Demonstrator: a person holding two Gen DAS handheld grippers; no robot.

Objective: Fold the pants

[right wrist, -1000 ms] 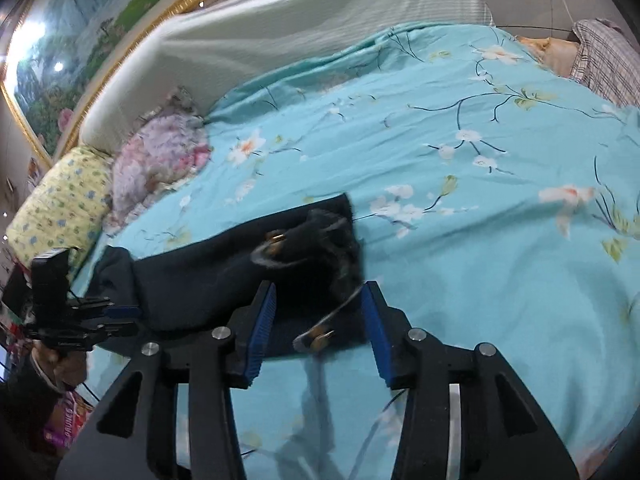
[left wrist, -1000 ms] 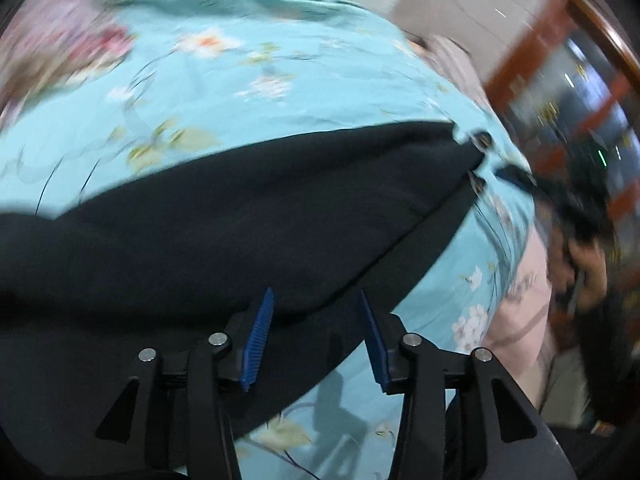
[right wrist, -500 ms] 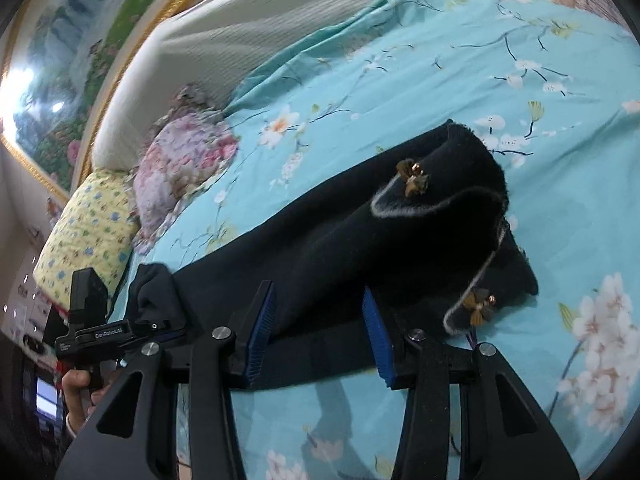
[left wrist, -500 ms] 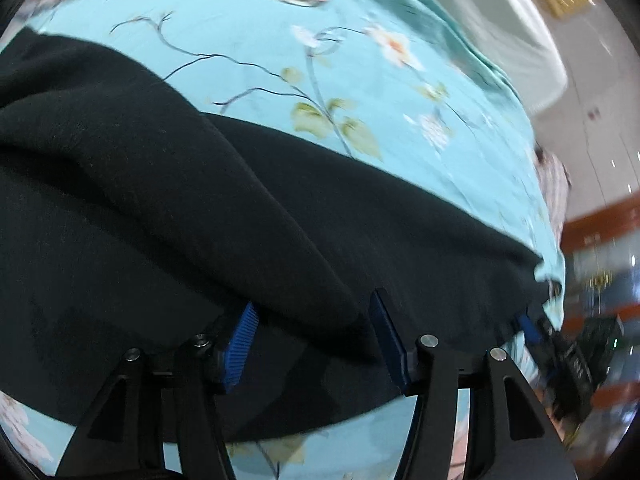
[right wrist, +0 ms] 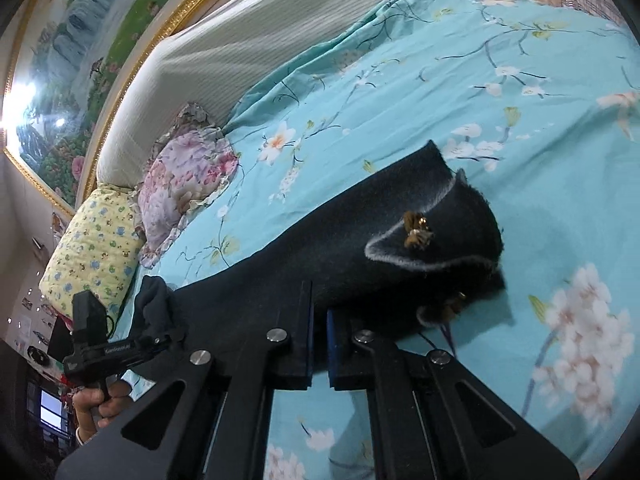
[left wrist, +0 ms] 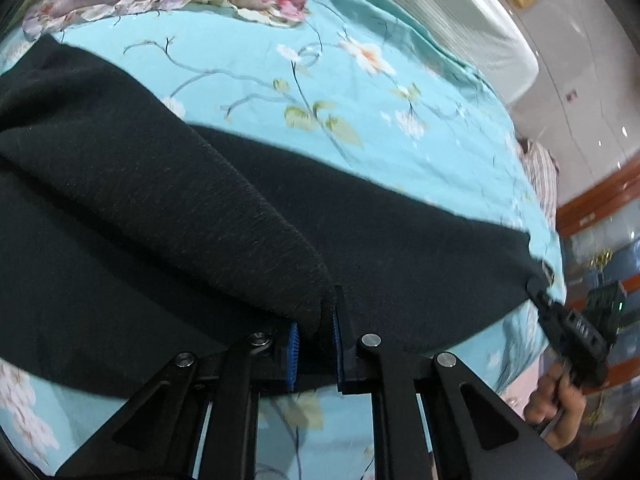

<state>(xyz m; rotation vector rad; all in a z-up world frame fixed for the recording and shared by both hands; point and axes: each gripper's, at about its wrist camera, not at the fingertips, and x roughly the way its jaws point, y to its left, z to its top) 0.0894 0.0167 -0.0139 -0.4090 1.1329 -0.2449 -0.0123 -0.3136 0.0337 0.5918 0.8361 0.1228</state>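
Black pants (left wrist: 400, 248) lie stretched across a turquoise floral bedspread (left wrist: 360, 92). My left gripper (left wrist: 316, 320) is closing, and its blue pads pinch a raised fold of the black fabric at the near edge. In the right wrist view the pants (right wrist: 360, 240) end in a hem with grey trim and a gold bow (right wrist: 418, 234). My right gripper (right wrist: 319, 308) is closing too, with the near edge of the fabric squeezed between its pads. Each view shows the other gripper at the far end of the pants: the left gripper (right wrist: 168, 336) and the right gripper (left wrist: 536, 284).
A pink floral pillow (right wrist: 184, 176) and a yellow patterned pillow (right wrist: 96, 248) sit by the pale padded headboard (right wrist: 280, 32). A plaid cloth (left wrist: 540, 168) lies at the bed's far side. A person's hand (right wrist: 100, 400) holds the left gripper's handle.
Both grippers went from open above the pants to closed on the fabric. Each sank toward the bed, and the left one rolled, turning its view.
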